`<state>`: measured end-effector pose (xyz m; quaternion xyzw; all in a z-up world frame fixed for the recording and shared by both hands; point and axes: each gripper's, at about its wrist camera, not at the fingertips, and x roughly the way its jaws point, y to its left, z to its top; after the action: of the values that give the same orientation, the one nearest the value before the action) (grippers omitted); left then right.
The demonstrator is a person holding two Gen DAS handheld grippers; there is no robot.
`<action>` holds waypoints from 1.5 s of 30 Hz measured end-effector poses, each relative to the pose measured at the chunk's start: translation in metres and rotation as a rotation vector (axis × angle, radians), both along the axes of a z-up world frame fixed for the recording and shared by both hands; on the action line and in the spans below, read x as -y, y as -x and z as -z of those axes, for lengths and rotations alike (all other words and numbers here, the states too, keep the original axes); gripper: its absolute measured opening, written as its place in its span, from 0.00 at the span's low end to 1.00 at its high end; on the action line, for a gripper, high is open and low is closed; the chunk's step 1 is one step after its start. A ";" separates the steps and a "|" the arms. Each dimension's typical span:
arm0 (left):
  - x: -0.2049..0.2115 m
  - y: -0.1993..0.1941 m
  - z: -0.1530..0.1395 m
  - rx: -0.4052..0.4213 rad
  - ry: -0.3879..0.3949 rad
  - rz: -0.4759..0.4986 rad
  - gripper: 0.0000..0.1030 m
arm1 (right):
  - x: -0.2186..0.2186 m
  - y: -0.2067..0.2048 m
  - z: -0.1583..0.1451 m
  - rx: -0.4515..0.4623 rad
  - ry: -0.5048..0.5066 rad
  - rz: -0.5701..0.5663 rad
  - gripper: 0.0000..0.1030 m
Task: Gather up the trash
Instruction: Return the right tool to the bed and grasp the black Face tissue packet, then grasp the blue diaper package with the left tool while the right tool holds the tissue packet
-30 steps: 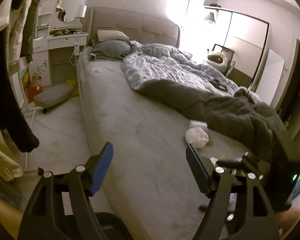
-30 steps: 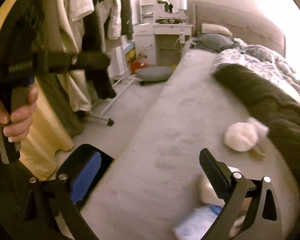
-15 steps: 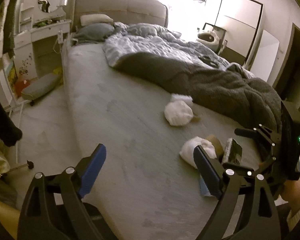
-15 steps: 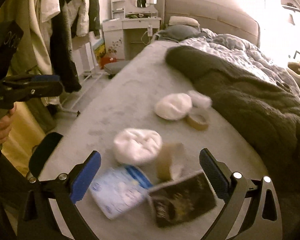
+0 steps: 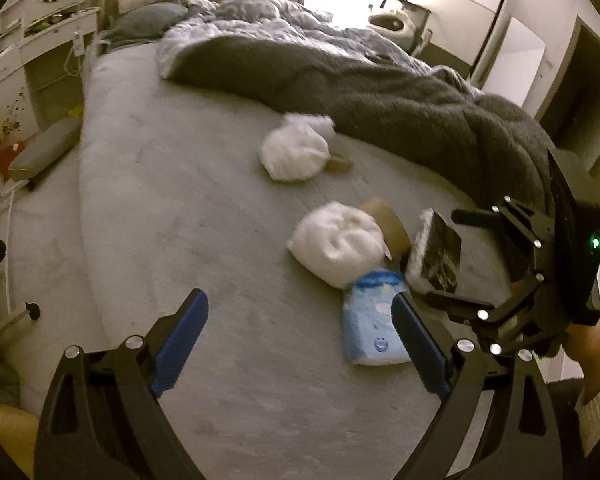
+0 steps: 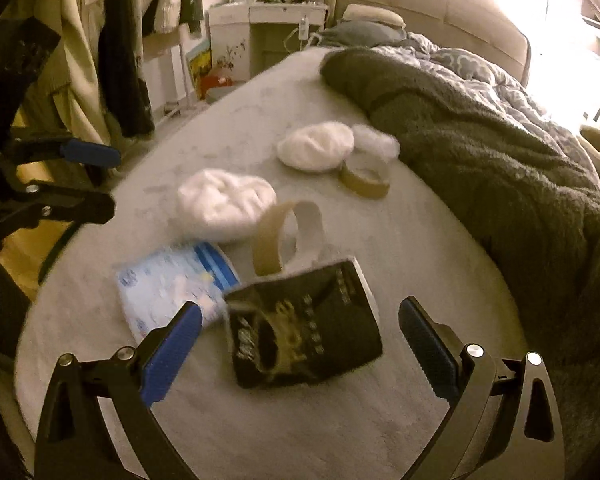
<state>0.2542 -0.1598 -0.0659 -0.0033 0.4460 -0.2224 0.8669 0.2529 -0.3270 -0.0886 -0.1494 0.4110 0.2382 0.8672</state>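
Right wrist view looks down at a small pile of trash on the grey bed (image 6: pixel 340 440), near its foot end and beside the dark blanket (image 6: pixel 500 168).

The right gripper (image 6: pixel 300 344) has its blue pads wide apart with nothing pinched. The black packet (image 6: pixel 304 328) lies right between them on the bed. It looks thin, light and crinkly, so it may slide or fold. Pinching it across its short sides looks best.

The left gripper (image 5: pixel 300 344) is opening wider. Nothing sits between its pads yet. The blue and white tissue pack (image 5: pixel 374 316) is just beside its right pad. That pack looks soft and squashy, and its plastic skin may be slippery. A squeeze across the middle should hold it.

Counting the trash:
- Two big white paper wads, the near wad (image 6: pixel 224 204) and the far wad (image 6: pixel 316 146). They look very light and soft, so a grab anywhere will do.
- One smaller white fluffy bit (image 6: pixel 376 142), touching the far wad.
- Two cardboard tape rings. The standing ring (image 6: pixel 288 236) is on its edge, and the flat ring (image 6: pixel 366 178) lies down. They look stiff but light. Pinch one wall of the ring.
- One black packet.
- One tissue pack.
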 end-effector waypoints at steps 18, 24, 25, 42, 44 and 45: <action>0.068 0.020 0.038 -0.023 -0.132 0.130 0.93 | 0.033 -0.008 0.001 -0.066 -0.155 0.062 0.69; 0.072 0.021 0.041 0.029 -0.163 0.099 0.92 | 0.043 -0.010 -0.010 -0.050 -0.217 0.097 0.69; 0.073 0.020 0.041 0.036 -0.154 0.091 0.91 | 0.044 -0.010 -0.012 -0.047 -0.221 0.099 0.69; 0.078 0.026 0.042 0.042 -0.157 0.175 0.54 | 0.043 -0.019 -0.030 -0.034 -0.325 0.146 0.69; 0.077 0.029 0.039 0.040 -0.142 0.193 0.54 | 0.038 -0.021 -0.031 -0.034 -0.327 0.148 0.69; 0.077 0.030 0.037 0.042 -0.137 0.200 0.54 | 0.036 -0.022 -0.032 -0.032 -0.330 0.149 0.69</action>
<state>0.2240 -0.2369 -0.1032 0.1053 0.4402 -0.2768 0.8477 0.2748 -0.3627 -0.0562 0.0295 0.3899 0.2399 0.8886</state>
